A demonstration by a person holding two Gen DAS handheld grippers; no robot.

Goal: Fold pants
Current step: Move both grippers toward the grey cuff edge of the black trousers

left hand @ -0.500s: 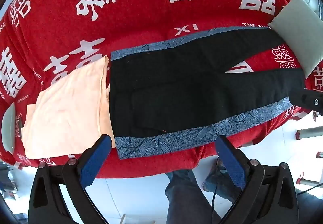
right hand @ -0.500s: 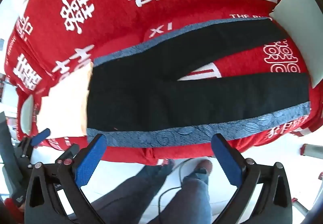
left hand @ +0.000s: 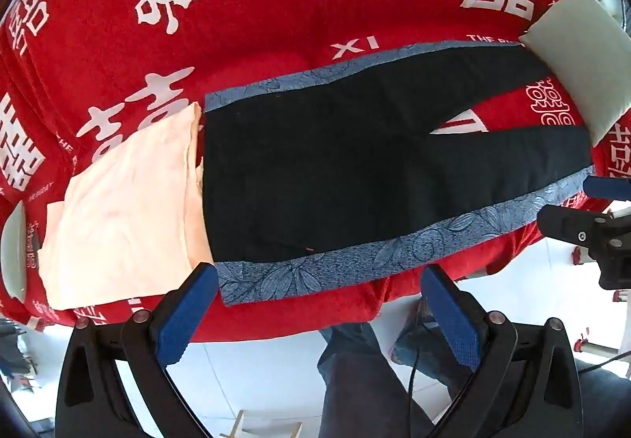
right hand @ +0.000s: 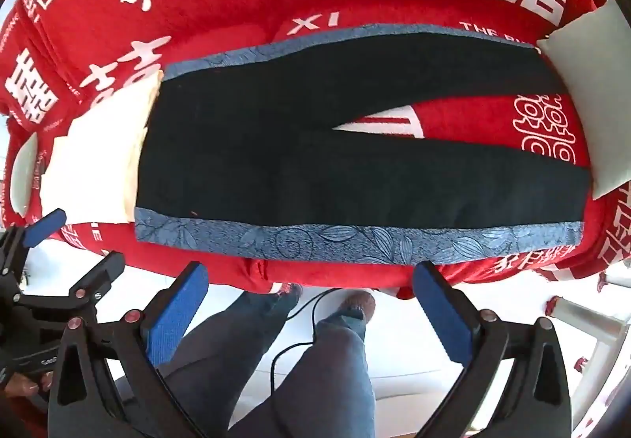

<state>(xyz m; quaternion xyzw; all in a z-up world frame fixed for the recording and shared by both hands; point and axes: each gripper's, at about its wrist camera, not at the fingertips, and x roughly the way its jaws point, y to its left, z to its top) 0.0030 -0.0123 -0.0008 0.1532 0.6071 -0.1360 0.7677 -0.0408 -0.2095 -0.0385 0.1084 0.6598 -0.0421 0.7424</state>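
Note:
Black pants (left hand: 347, 169) (right hand: 315, 161) with blue leaf-patterned side stripes lie flat on a red blanket, waist at the left, the two legs spread apart toward the right. My left gripper (left hand: 319, 315) hangs open above the blanket's near edge, just short of the near stripe by the waist. My right gripper (right hand: 311, 315) is open too, held over the floor in front of the near stripe. Neither holds anything. Each gripper shows at the edge of the other's view: the right gripper (left hand: 591, 217) beside the near leg's hem, the left gripper (right hand: 51, 264) near the waist corner.
A folded peach cloth (left hand: 118, 209) lies against the waistband on the left. A pale cushion (left hand: 583, 71) sits by the leg hems at the right. The red blanket (left hand: 276, 4) bears white characters. A person's jeans-clad legs (right hand: 315, 371) and a cable are over the white floor below.
Both grippers have come slightly closer to the pants' near edge. In the left wrist view the right gripper shows more fully at the right edge. The pants have not moved.

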